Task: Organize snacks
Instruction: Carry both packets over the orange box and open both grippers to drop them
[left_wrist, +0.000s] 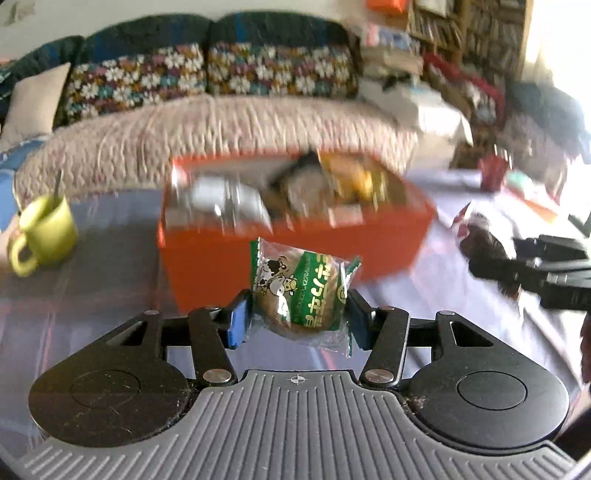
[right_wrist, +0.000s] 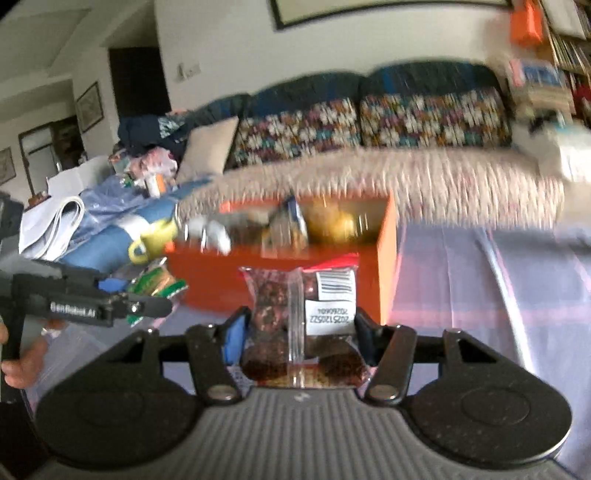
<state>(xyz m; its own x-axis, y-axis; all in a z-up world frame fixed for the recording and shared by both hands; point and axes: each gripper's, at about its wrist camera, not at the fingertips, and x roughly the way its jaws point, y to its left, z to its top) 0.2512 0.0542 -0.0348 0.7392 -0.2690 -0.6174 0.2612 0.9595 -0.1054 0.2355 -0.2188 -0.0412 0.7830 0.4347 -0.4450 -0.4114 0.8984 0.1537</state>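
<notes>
My left gripper (left_wrist: 297, 317) is shut on a green-and-white wrapped round snack (left_wrist: 301, 291) with a cow picture, held above the table in front of the orange box (left_wrist: 280, 258). The box holds several snack packets, blurred. My right gripper (right_wrist: 299, 332) is shut on a clear packet of dark brown pieces (right_wrist: 301, 321) with a white barcode label, lifted before the same orange box (right_wrist: 288, 273). In the right wrist view the left gripper (right_wrist: 147, 295) shows at the left with its green snack (right_wrist: 159, 282). In the left wrist view the right gripper (left_wrist: 517, 266) enters from the right with its dark packet (left_wrist: 480, 236).
A yellow-green mug (left_wrist: 44, 236) with a spoon stands left of the box on the lilac tablecloth (left_wrist: 92, 314). Behind the table runs a sofa (left_wrist: 221, 122) with a shaggy throw and patterned cushions. A red cup (left_wrist: 493, 173) and clutter lie at the far right. A hand (right_wrist: 22, 362) shows at the left edge.
</notes>
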